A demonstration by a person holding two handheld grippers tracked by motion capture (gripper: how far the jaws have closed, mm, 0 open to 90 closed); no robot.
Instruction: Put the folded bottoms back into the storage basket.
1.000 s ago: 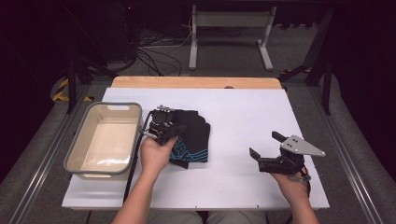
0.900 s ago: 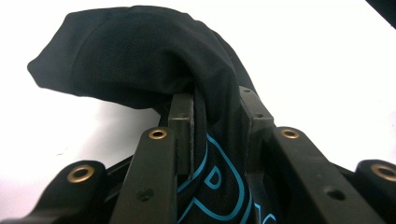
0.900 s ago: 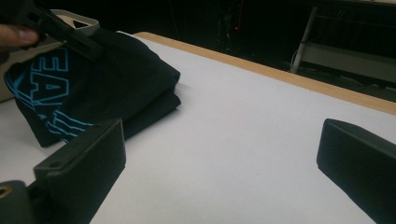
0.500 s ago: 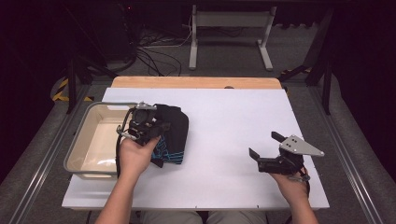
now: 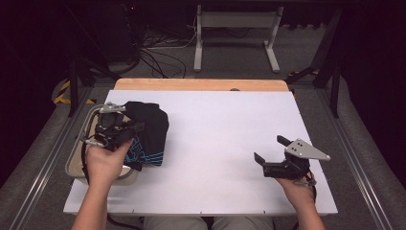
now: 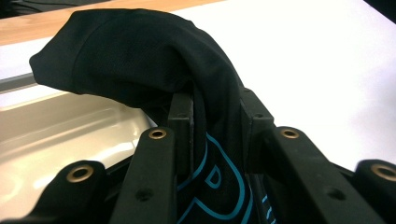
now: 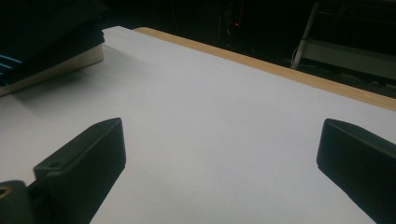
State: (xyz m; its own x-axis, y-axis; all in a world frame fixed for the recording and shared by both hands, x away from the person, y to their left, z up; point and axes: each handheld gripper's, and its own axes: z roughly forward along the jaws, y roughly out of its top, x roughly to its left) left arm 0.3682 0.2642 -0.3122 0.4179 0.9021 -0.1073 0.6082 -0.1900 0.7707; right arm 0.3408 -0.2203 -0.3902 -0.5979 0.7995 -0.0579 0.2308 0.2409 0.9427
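Note:
A folded black garment (image 5: 152, 125) with a blue print hangs in the air, pinched between the jaws of my left gripper (image 5: 137, 128). It is held above the right rim of a beige tub (image 5: 72, 165) at the table's left. In the left gripper view the cloth (image 6: 121, 60) drapes over both jaws of the left gripper (image 6: 215, 105), with the tub (image 6: 56, 135) below and to the left. My right gripper (image 5: 269, 149) rests low at the table's right, open and holding nothing. In the right gripper view, white tabletop shows between that gripper's (image 7: 224, 144) jaws.
The white table top (image 5: 225, 120) spreads between the two hands. A wooden strip (image 5: 201, 85) runs along its far edge. Behind the table a metal stand (image 5: 234, 28) and cables lie on the dark floor. The tub's side (image 7: 51, 70) shows far left in the right gripper view.
My left hand has lifted the garment off the table and carried it leftward, from beside the tub to over its right rim. The right gripper has stayed still.

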